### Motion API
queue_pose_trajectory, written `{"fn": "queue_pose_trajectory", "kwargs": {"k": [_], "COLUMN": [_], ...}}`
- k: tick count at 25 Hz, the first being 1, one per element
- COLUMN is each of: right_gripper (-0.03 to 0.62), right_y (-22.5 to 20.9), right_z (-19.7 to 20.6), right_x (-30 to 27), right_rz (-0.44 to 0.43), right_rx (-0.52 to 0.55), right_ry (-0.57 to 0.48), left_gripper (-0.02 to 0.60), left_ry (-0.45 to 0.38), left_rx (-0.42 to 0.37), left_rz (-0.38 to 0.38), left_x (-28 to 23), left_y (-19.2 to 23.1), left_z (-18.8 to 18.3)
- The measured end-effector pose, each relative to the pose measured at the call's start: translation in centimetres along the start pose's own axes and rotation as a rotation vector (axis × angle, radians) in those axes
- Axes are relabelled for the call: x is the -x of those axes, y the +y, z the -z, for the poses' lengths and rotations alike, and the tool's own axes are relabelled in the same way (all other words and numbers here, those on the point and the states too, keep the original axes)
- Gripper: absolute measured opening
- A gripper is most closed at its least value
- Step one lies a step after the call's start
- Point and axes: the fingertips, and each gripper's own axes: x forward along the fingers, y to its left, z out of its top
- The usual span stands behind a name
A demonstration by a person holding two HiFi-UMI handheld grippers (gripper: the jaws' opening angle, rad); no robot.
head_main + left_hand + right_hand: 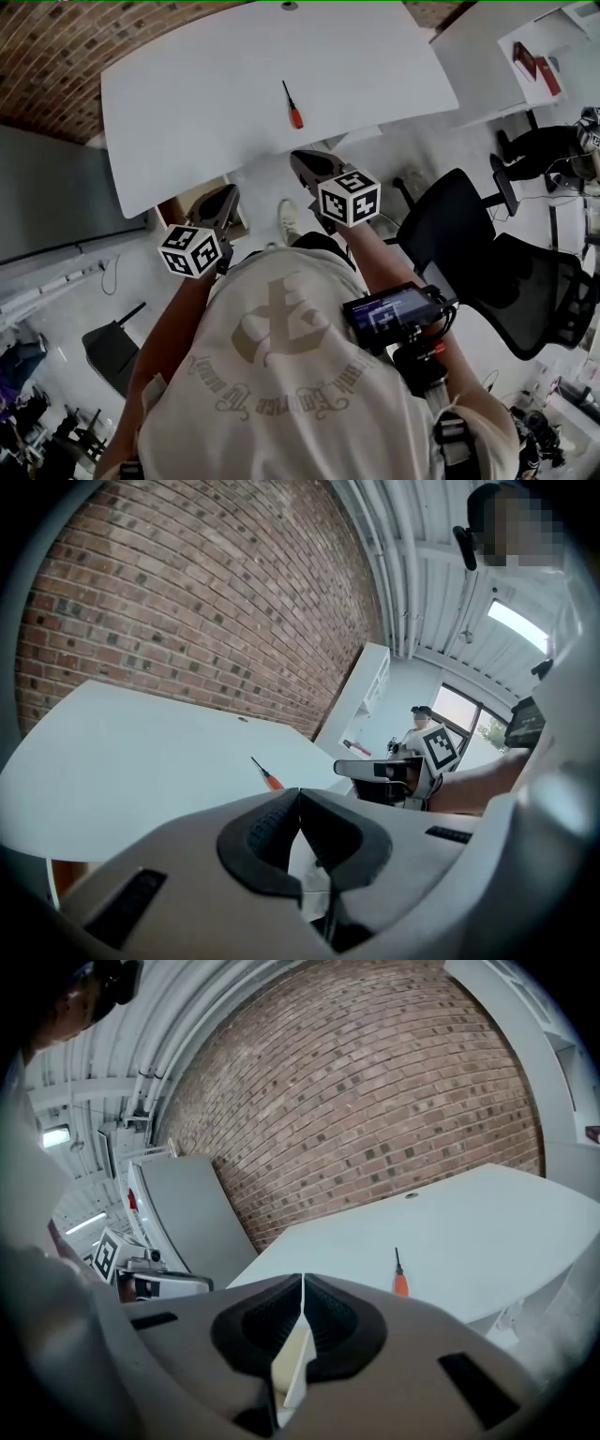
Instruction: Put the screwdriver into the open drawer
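Head view, nearest stuff first: both grippers sit just short of the bench's near edge. The left gripper [228,193] is at about 7 o'clock from the screwdriver and the right gripper [302,161] is at 6 o'clock. Each gripper view shows the pads pressed together with nothing between them, so both are closed and empty.

The brownish gap [172,212] under the bench beside the left gripper might be the drawer, can't tell for sure.

Further out, the screwdriver [292,105] lies flat on the white bench [187,94], orange handle nearest, tip pointing to 11 o'clock, well apart from both grippers.

My worry is that it's thin and round on a slick top. A bump from closed jaws or a pinch on the shaft could roll it off the edge.
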Motion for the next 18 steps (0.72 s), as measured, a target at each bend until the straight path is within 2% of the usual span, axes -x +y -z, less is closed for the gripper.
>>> {"fn": "queue_pose_trajectory", "kwargs": {"k": [10, 18], "right_gripper": [0.024, 0.025], "right_y": [-3.7, -6.1], "right_z": [0.5, 0.3], "right_x": [-2.3, -5.0], "right_rz": [-0.016, 0.008], "right_rx": [-0.031, -0.020], "right_ry": [0.059, 0.134], "left_gripper": [0.020, 0.021], "left_ry": [0.025, 0.027], "left_rx": [0.023, 0.057], "left_rz": [-0.030, -0.058], "left_x": [-2.7, -3.4], "left_y": [1.3, 3.2], "left_z": [-0.5, -1.4]}}
